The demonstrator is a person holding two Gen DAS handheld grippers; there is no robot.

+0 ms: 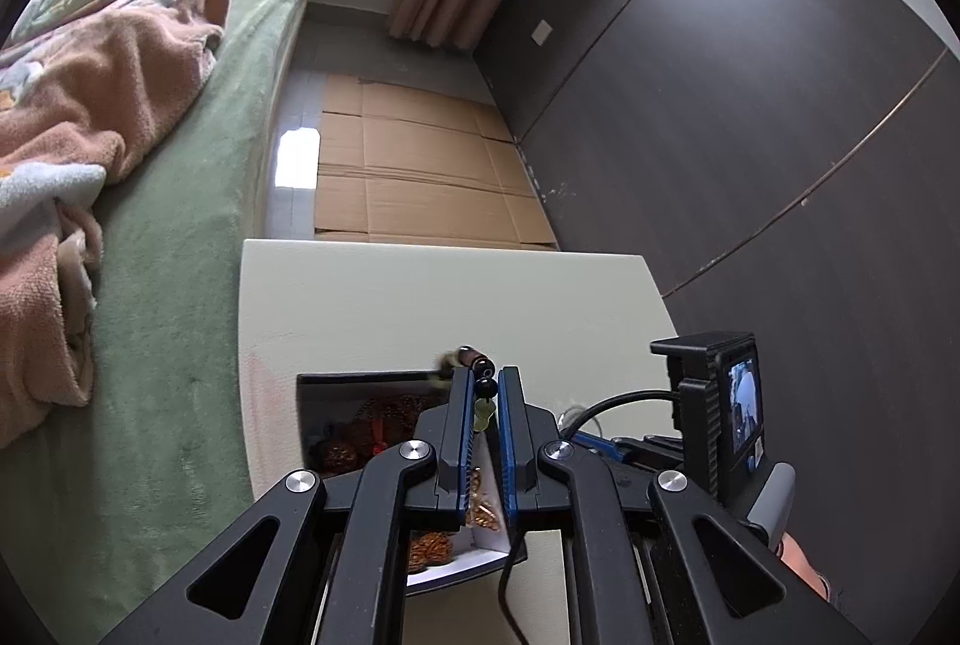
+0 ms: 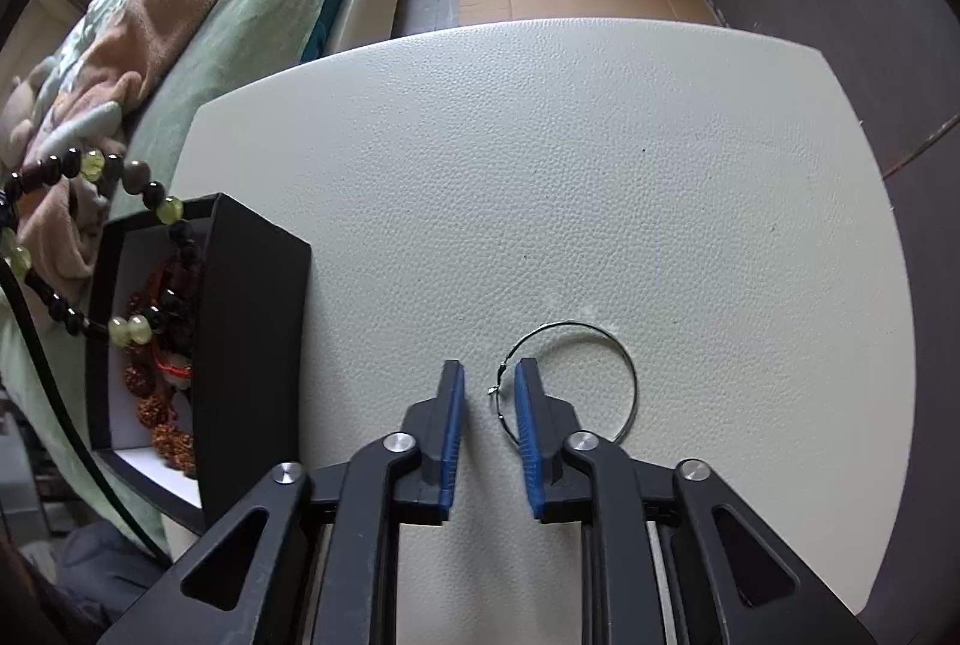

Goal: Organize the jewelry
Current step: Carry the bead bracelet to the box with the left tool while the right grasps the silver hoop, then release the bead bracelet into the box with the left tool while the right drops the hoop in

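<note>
The left gripper (image 1: 485,393) is clamped on a limp beaded bracelet (image 2: 90,237) that dangles over the open black jewelry box (image 2: 252,345), which already holds brown bead strands. The right gripper (image 2: 489,393) stands apart over a thin wire hoop (image 2: 570,381) lying flat on the white table (image 2: 600,165). The hoop looks light, springy and slippery, so it is probably best pinched across the wire near its clasp, at the left.

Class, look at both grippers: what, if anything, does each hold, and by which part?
The left gripper pinches the beaded bracelet by beads on its strand, above the black box. The right gripper holds nothing; the wire hoop lies beside it.
</note>
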